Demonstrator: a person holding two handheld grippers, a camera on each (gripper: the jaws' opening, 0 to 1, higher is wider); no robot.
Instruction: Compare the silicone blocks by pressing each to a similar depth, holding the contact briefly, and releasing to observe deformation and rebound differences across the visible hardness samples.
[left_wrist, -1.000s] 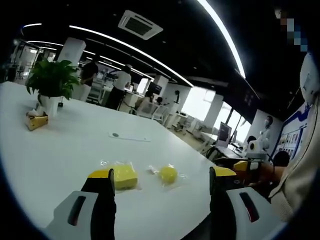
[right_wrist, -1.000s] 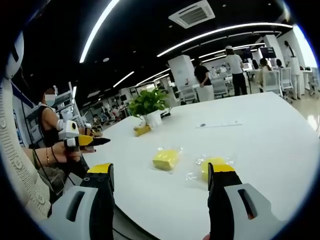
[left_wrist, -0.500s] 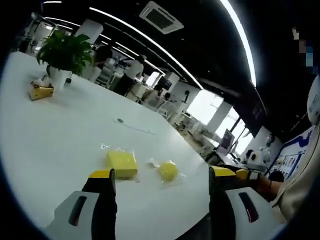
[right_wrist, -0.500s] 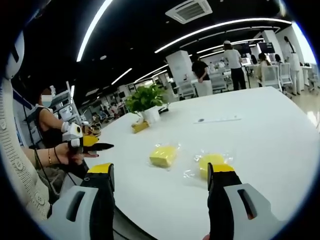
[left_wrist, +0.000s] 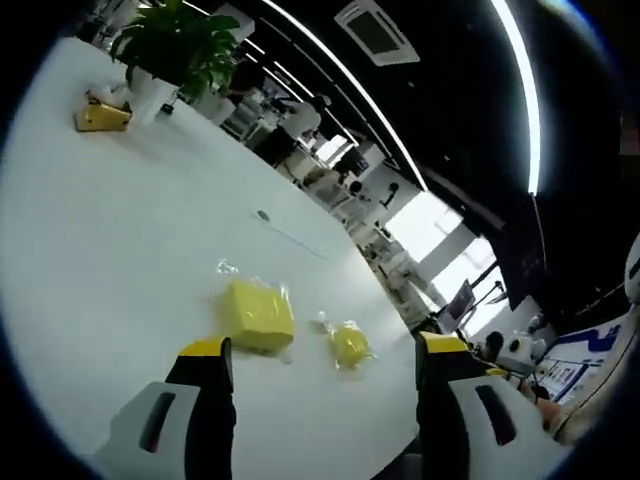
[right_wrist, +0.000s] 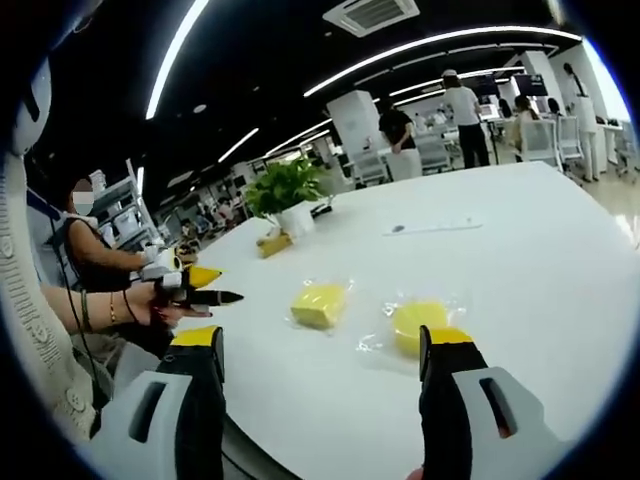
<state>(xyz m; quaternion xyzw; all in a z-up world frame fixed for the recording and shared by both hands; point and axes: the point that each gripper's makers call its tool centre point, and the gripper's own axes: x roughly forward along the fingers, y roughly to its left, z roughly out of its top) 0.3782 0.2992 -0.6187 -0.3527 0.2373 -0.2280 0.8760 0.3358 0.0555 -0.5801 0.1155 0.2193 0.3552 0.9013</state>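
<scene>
My left claw (left_wrist: 320, 350) hangs wide open above the table (left_wrist: 110, 250), its two jaws well apart and holding nothing. Just beyond the left jaw lies the square silicone block (left_wrist: 258, 315), yellow and sealed in a clear wrapper, and to its right, between the jaws as I see it, the smaller round silicone block (left_wrist: 349, 345), wrapped the same way. Neither jaw touches either sample.

My right claw (right_wrist: 322, 345) is likewise spread wide and empty, hovering near the table's edge. From the right gripper view the square silicone block (right_wrist: 319, 304) sits ahead between the jaws and the round silicone block (right_wrist: 418, 325) lies just past the right jaw's tip, close but apart, as far as I can judge. The left claw also comes into this view from the left, held in a hand (right_wrist: 150, 300) off the table's edge.

Farther out stand a potted plant (left_wrist: 175, 45) with a small yellow object (left_wrist: 102, 115) beside it, and a thin paper strip (right_wrist: 435, 228) lies flat mid-table. People stand in the office beyond.

As I judge it, the task is in its approach: both blocks look undented and no press is in hand. Left to do is everything that matters: pressing each to like depth, holding, releasing, and watching the rebound.
</scene>
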